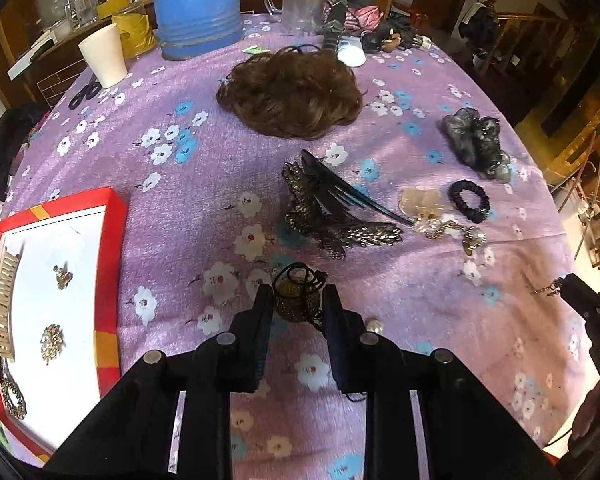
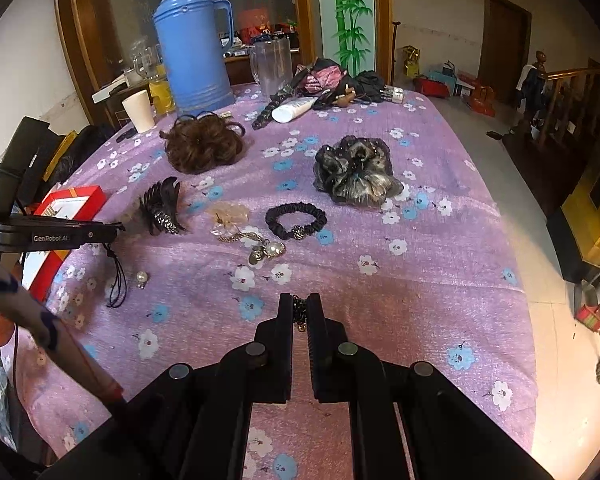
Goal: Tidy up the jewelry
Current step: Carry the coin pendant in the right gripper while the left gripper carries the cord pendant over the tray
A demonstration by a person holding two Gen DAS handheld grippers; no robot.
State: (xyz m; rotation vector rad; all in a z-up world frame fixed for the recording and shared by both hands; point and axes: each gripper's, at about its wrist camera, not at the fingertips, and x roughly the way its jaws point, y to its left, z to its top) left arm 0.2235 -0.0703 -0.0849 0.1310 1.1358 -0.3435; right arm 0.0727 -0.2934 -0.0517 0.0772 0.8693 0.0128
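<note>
Hanging between the left gripper [image 1: 296, 300] fingers [image 1: 260, 320], a brass ball pendant [image 1: 297, 302].

Left gripper [image 1: 296, 300] clamped and angled down, right gripper [image 2: 300, 312] shut tight

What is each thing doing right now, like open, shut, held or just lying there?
Left gripper: shut on the ball pendant, cord dangling.
Right gripper: shut on a dark chain.
Red box: open, brooches inside.
Pearl: loose on the cloth.
Black scrunchie: lying flat.
Cup: upright.
</note>
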